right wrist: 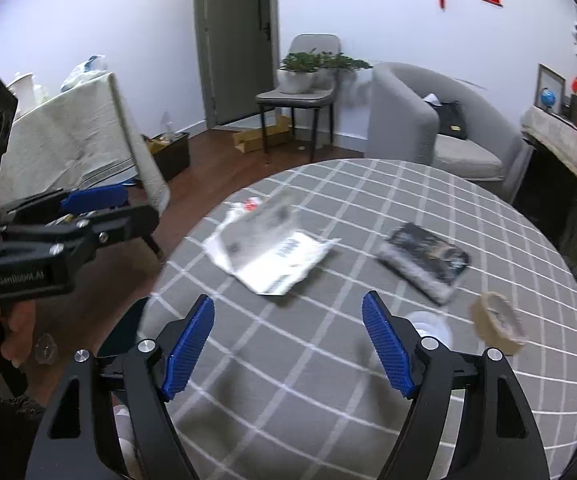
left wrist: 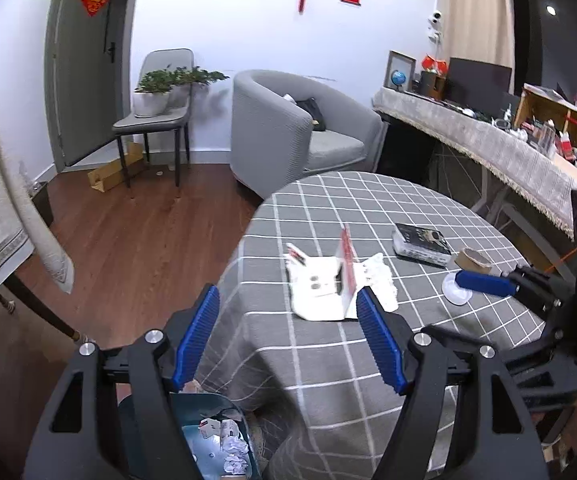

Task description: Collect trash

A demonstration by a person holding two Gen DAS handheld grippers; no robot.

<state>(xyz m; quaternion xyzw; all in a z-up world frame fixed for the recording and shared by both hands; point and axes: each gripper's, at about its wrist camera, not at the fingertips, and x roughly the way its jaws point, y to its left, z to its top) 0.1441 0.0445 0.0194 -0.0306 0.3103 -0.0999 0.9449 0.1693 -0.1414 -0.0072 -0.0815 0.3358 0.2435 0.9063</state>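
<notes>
Both grippers are between pickups, empty and reaching back over the round table [left wrist: 328, 360] with its grey checked cloth. The left gripper [left wrist: 288, 340] has its jaws spread wide with nothing between them; directly ahead of it, just past its right pad, lies the torn white packaging [left wrist: 320, 284] with a red strip standing up from it. Below it, beside the table's edge, a teal trash bin [left wrist: 216, 440] already holds crumpled paper. The right gripper [right wrist: 288, 344] is likewise released and empty. Ahead of it, slightly left, the same packaging [right wrist: 268, 256] lies flat; further right sit a dark book [right wrist: 428, 260], a tape roll [right wrist: 496, 320] and a small clear lid [right wrist: 432, 326] just beside its right finger. The next move seems to be a grasp on the packaging: it is thin and flat, so a raised edge or flap should be pinched.
</notes>
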